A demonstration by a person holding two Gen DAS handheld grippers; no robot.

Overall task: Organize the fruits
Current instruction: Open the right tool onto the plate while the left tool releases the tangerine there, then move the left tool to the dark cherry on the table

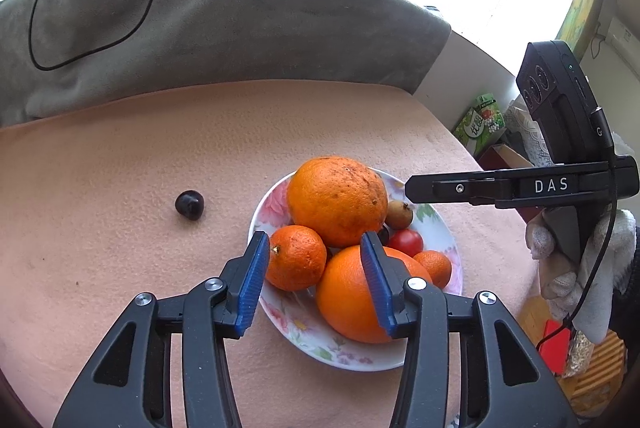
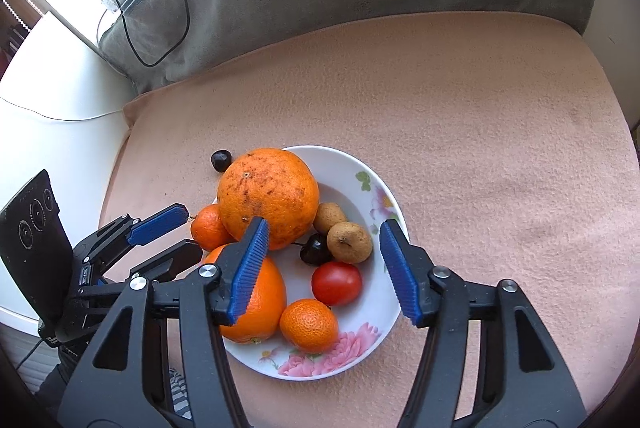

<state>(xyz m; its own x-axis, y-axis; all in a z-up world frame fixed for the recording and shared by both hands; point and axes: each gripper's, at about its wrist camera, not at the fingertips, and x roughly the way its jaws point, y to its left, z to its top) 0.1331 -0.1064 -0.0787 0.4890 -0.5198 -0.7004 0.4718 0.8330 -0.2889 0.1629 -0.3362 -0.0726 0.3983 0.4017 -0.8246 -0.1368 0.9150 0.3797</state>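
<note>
A flowered white plate [image 2: 360, 164] holds a big speckled orange [image 2: 272, 196], a smoother orange [image 2: 260, 300], two mandarins, a tomato [image 2: 336, 282], a dark cherry [image 2: 316, 248] and two brown fruits [image 2: 348, 242]. My right gripper [image 2: 323, 228] hovers open over the plate's middle, gripping nothing. My left gripper [image 1: 314, 244] is open at the plate's left side. One mandarin [image 1: 296, 256] lies between its blue pads [image 1: 252, 288], which do not press on it. A second dark cherry [image 1: 189, 203] lies loose on the cloth, left of the plate [image 1: 292, 324].
A pink cloth [image 1: 120, 148] covers the surface. A grey blanket [image 1: 200, 20] with a black cable [image 1: 36, 28] lies behind it. A white-gloved hand [image 1: 560, 268] holds the right gripper's handle. A green carton [image 1: 480, 124] stands beyond the right edge.
</note>
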